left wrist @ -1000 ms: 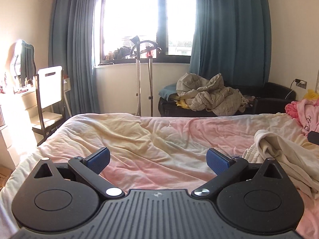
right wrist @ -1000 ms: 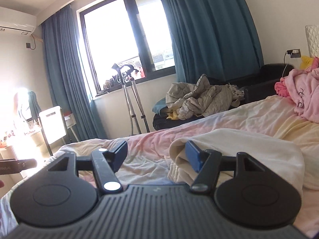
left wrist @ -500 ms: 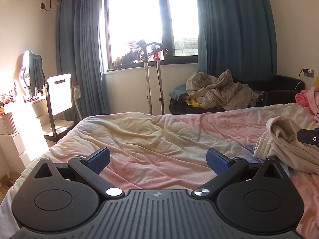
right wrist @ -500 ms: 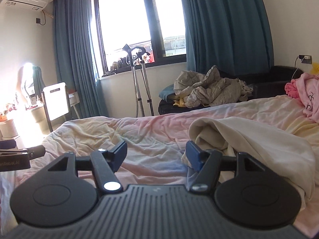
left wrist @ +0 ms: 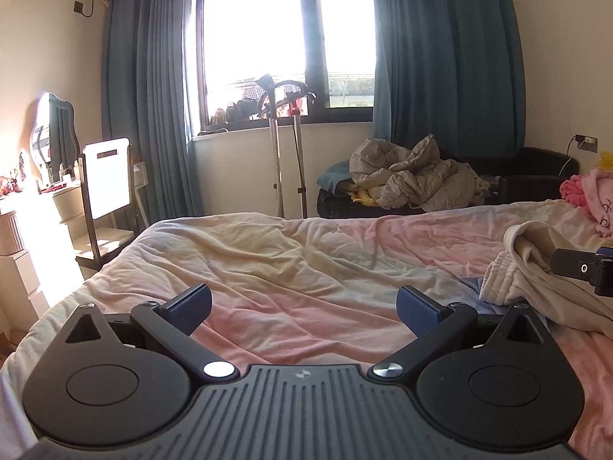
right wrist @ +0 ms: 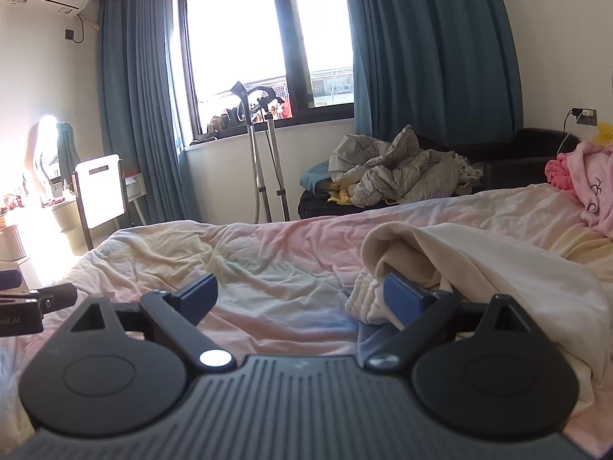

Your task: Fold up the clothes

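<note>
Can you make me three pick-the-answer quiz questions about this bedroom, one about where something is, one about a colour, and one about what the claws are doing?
1. Where is the cream garment lying?
A. On the chair by the window
B. On the bed, by the right claw
C. On the floor

2. What colour are the curtains?
A. Blue
B. Red
C. Bright yellow

3. What are the two claws doing?
A. Both are clamped on the garment
B. Only the left one grips something
C. Both are open, holding nothing

Answers:
1. B, the cream garment is spread on the pink and cream bedcover, right beside that claw's right finger.
2. A, dark blue drapes hang on both sides of the window.
3. C, the left claw and the right one each show a wide gap between their blue pads, with only bedcover in between.
</note>
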A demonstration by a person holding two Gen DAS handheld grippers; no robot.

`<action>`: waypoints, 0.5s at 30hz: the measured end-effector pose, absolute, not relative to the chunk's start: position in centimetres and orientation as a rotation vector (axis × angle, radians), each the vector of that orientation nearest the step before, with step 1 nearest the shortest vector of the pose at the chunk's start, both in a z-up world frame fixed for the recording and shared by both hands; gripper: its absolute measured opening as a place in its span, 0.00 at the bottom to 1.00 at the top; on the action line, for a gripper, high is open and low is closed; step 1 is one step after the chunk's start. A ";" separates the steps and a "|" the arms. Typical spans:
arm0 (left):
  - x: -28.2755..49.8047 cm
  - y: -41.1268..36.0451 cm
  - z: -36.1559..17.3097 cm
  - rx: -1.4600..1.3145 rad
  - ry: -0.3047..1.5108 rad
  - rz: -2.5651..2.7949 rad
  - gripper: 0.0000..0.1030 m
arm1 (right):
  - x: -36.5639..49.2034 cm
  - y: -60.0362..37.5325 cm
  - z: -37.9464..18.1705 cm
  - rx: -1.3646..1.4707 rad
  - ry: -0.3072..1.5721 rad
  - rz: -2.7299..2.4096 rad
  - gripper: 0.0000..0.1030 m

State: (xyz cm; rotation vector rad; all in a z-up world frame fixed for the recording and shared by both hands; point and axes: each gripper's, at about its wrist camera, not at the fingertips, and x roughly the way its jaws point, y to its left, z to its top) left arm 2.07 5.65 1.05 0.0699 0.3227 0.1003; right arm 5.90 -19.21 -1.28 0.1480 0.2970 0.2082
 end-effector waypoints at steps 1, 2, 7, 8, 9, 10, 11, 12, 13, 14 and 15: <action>2.0 5.6 1.1 0.073 0.322 0.101 1.00 | 5.9 -19.2 -1.2 0.150 0.302 0.216 0.92; 2.0 5.5 1.0 0.077 0.324 0.103 1.00 | 5.8 -19.2 -1.2 0.149 0.304 0.221 0.94; 2.4 5.4 0.7 0.048 0.355 0.070 1.00 | 5.3 -18.9 -0.9 0.102 0.281 0.210 1.00; 2.4 5.4 0.6 0.037 0.358 0.060 1.00 | 5.3 -19.0 -0.9 0.107 0.283 0.208 1.00; 2.5 5.4 0.6 0.027 0.362 0.050 1.00 | 5.3 -19.0 -0.9 0.112 0.286 0.205 1.00; 2.5 5.4 0.5 0.022 0.364 0.048 1.00 | 5.3 -19.1 -0.9 0.114 0.289 0.202 1.00; 2.5 5.4 0.4 0.018 0.364 0.048 1.00 | 5.3 -19.2 -0.9 0.115 0.292 0.198 1.00; 2.5 5.4 0.3 0.018 0.364 0.051 1.00 | 5.4 -19.2 -0.9 0.116 0.294 0.195 1.00; 2.5 5.3 0.3 0.020 0.363 0.055 1.00 | 5.4 -19.2 -0.9 0.114 0.295 0.192 1.00; 2.5 5.3 0.2 0.023 0.362 0.059 1.00 | 5.4 -19.2 -0.9 0.113 0.296 0.190 1.00; 2.4 5.3 0.2 0.023 0.361 0.060 1.00 | 5.4 -19.2 -1.0 0.112 0.297 0.187 1.00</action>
